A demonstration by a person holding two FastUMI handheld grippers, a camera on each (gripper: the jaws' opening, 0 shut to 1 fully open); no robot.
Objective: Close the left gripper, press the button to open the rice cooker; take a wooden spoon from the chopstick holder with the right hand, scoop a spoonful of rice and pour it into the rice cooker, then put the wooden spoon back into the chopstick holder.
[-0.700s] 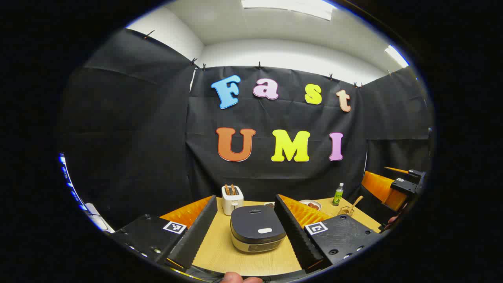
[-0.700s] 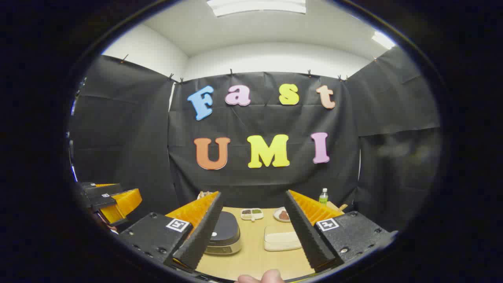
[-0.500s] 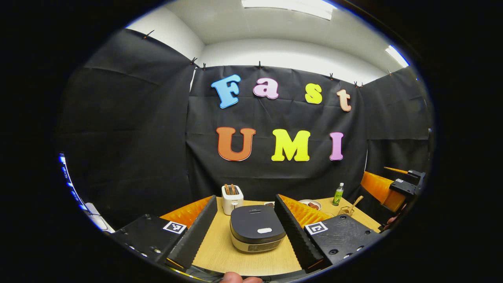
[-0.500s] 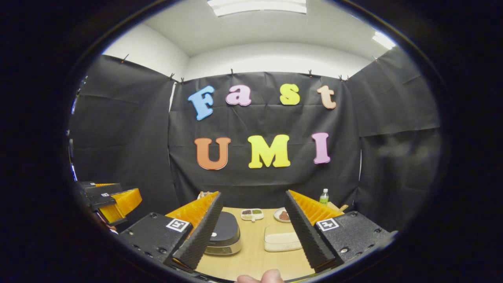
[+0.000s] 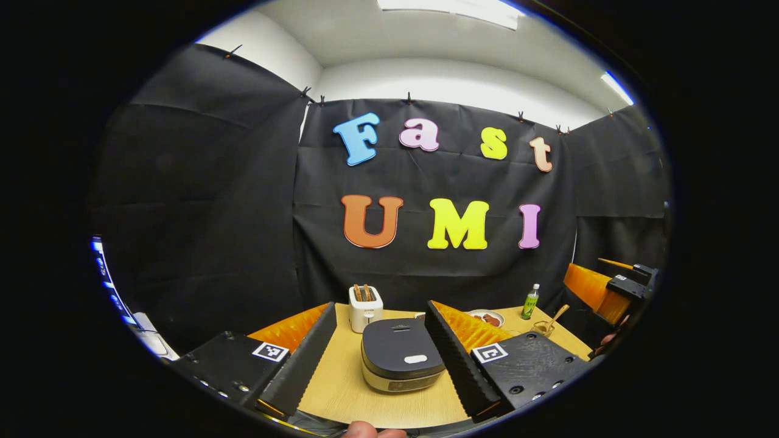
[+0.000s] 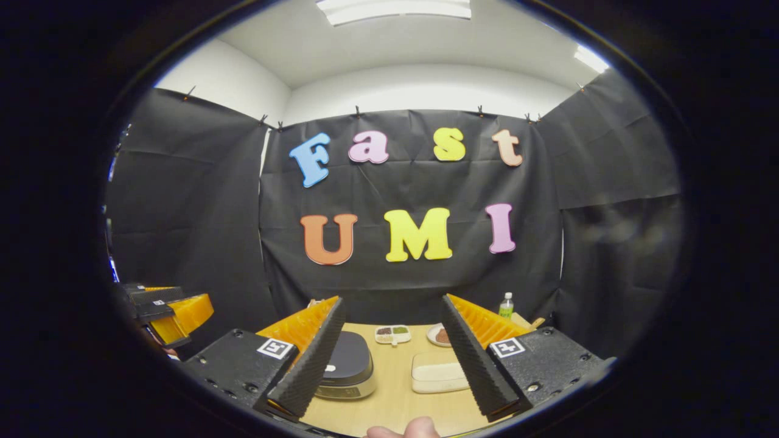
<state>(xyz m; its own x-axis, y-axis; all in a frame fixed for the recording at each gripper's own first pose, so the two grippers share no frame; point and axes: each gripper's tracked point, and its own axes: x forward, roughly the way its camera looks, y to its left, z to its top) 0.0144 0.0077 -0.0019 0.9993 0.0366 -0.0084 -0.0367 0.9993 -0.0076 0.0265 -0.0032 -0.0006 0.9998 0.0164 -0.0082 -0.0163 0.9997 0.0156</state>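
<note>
Both grippers hang above a light wooden table point(image 5: 341, 389) inside a black-draped booth, each with its fingers spread wide and gripping nothing. In the left gripper view, the left gripper point(image 5: 380, 359) frames a dark-lidded rice cooker point(image 5: 401, 363) — lid down, its pale oval button point(image 5: 415, 359) facing the camera. Behind the cooker stands a white toaster point(image 5: 365, 307) with two slices in its slots. Farther right sit a small plate of food point(image 5: 485, 317), a green-labelled bottle point(image 5: 530, 301) and the chopstick holder point(image 5: 540, 328), from which the wooden spoon point(image 5: 555, 317) leans up and to the right. The right gripper point(image 5: 608, 286) shows at the far right edge of that view, well apart from the holder.

In the right gripper view, the right gripper point(image 6: 392, 356) looks over the same table: the rice cooker point(image 6: 348, 371) lies partly behind its left finger, and a clear, shallow container of white rice point(image 6: 437, 371) rests just beside its right finger. A small two-part dish point(image 6: 392, 333) sits near the back wall — the left gripper point(image 6: 167, 307) at the view's left edge.
</note>
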